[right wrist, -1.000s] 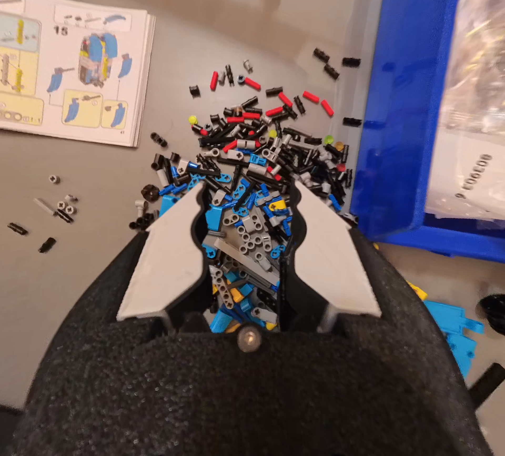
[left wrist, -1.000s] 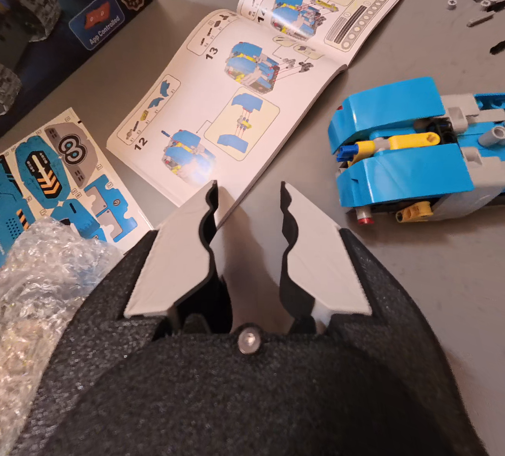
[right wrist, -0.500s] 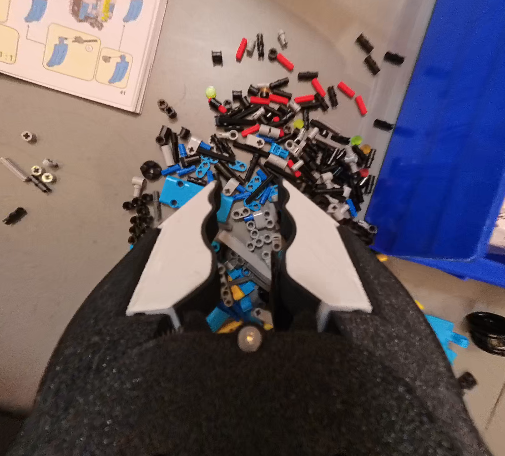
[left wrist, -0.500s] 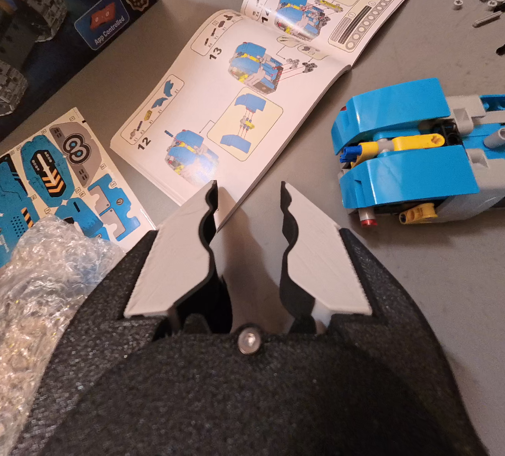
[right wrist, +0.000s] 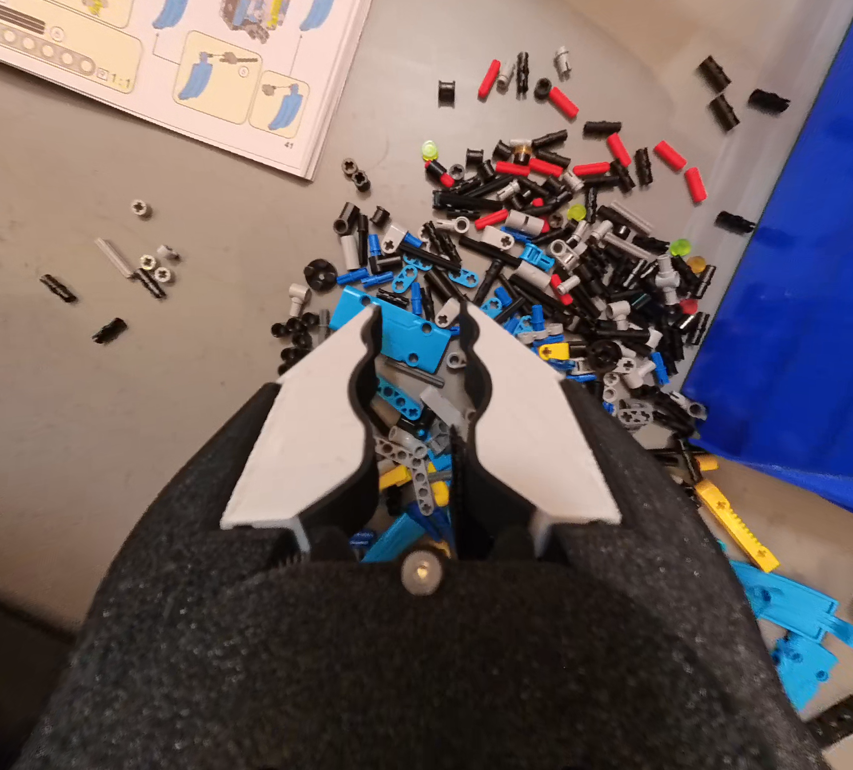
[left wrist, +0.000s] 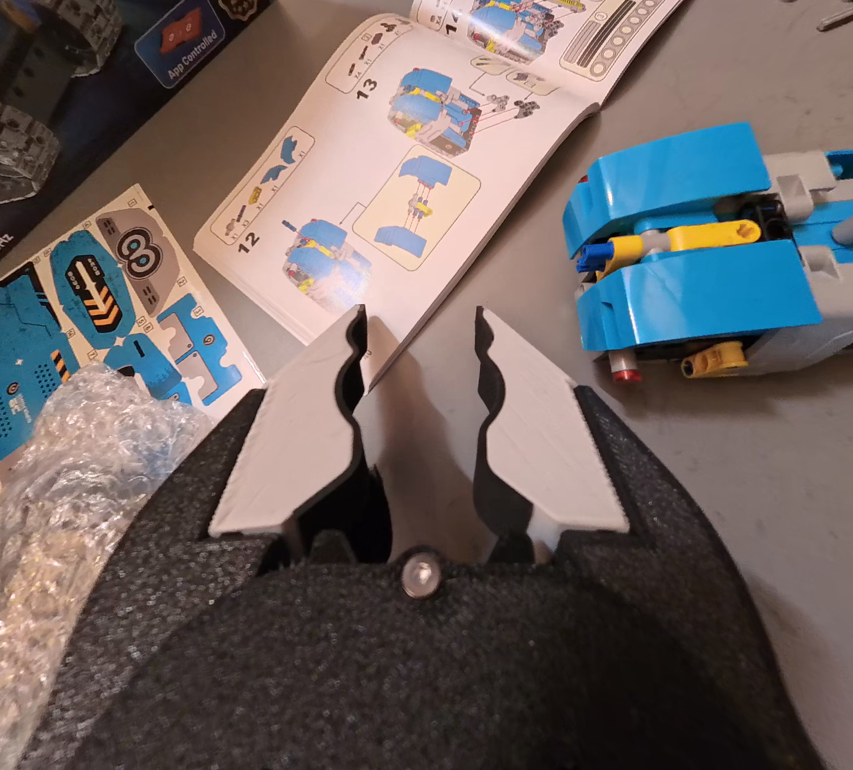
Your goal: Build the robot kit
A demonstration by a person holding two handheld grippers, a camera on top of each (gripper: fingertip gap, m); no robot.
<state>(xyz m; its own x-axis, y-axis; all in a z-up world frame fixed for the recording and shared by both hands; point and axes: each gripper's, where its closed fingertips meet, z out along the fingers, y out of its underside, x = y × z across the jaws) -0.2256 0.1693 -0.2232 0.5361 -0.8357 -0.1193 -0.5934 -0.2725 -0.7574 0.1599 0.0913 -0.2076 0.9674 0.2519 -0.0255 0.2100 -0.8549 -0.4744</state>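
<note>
- The left gripper (left wrist: pixel 419 314) hangs over the grey table (left wrist: pixel 692 494), jaws spread and holding nothing. Its left tip overlaps the near corner of the open booklet (left wrist: pixel 415 139).
- The booklet shows numbered building steps with drawings of blue parts. Its writing is left unread here.
- A dark box (left wrist: pixel 115 32) at upper left bears printed badges and a picture of grey tracks. Below it lies a sheet (left wrist: pixel 115 295) of blue and grey stickers, partly under the bubble wrap (left wrist: pixel 69 471) beside the gripper.
- A half-built blue, grey and yellow model (left wrist: pixel 701 268) lies on the table to the right, apart from the gripper.
- The right gripper (right wrist: pixel 419 309) is over a pile (right wrist: pixel 554 277) of small black, red, grey and blue parts. Its jaws are a narrow gap apart and pinch nothing. A flat blue panel (right wrist: pixel 406 332) shows between the tips; whether they touch it cannot be told.
- A blue bin (right wrist: pixel 794 309) stands just right of the pile.
- Since a second ago the left view has barely shifted. The right jaws have drawn closer together, and the booklet's page now fills more of the upper left of the right wrist view.
</note>
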